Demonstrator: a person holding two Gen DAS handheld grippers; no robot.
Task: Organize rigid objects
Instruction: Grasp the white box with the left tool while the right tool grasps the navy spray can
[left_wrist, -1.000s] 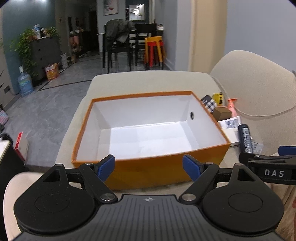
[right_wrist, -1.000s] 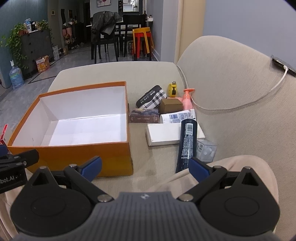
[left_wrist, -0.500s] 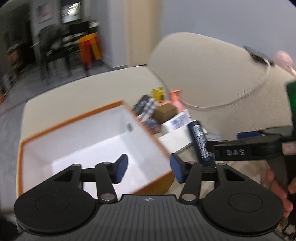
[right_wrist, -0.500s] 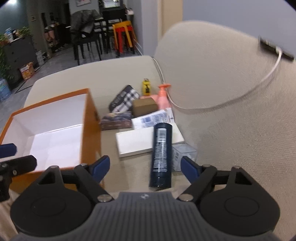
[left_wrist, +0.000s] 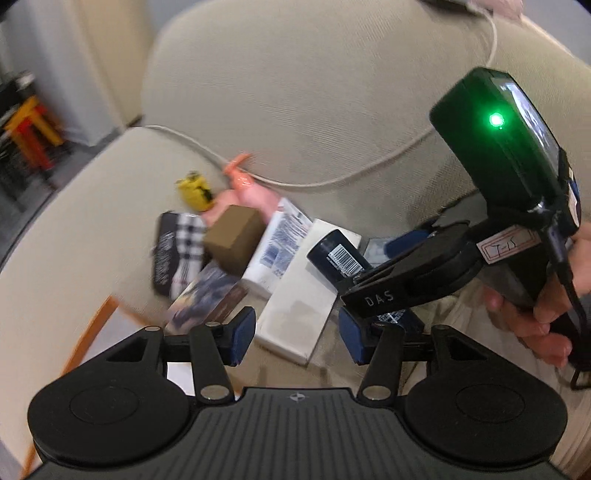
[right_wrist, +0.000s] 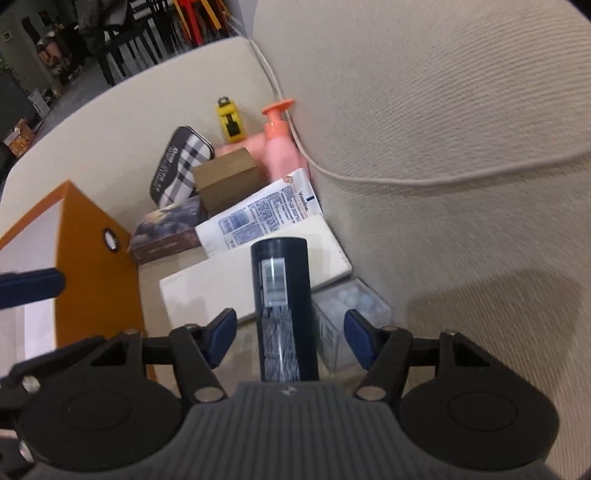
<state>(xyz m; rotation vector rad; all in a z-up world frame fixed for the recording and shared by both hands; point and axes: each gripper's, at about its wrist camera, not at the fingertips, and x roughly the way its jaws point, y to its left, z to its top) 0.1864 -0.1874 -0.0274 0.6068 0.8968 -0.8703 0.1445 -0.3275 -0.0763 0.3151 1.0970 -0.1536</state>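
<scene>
at the left sits the orange cardboard box with a white inside (right_wrist: 92, 266), open-topped and showing nothing inside in the part visible, on the beige fabric sofa (right_wrist: 443, 129). the left gripper (left_wrist: 297, 334) hangs just past the box's corner over the flat white rectangular box (left_wrist: 295, 314); its jaws are opening slightly, with nothing pinched between them.

beside the orange box lies the clutter – a dark printed flat box (right_wrist: 166, 232), a plaid black-and-white tin (right_wrist: 181, 166), a small brown cardboard cube (right_wrist: 227, 179), a yellow toy-like block (right_wrist: 231, 122), a pink pump bottle (right_wrist: 280, 147).

further right, the right gripper (right_wrist: 290, 338) straddles the dark navy cylindrical bottle with a barcode label (right_wrist: 282, 295), which leans across the flat white box. its jaws are closing, the bottle between them, pads not yet touching.

to grip well – i judge – keep the pads level on the cylinder's sides, clear of the clear plastic case (right_wrist: 351, 306) just beside it, then lift straight before swinging toward the orange box.
</scene>
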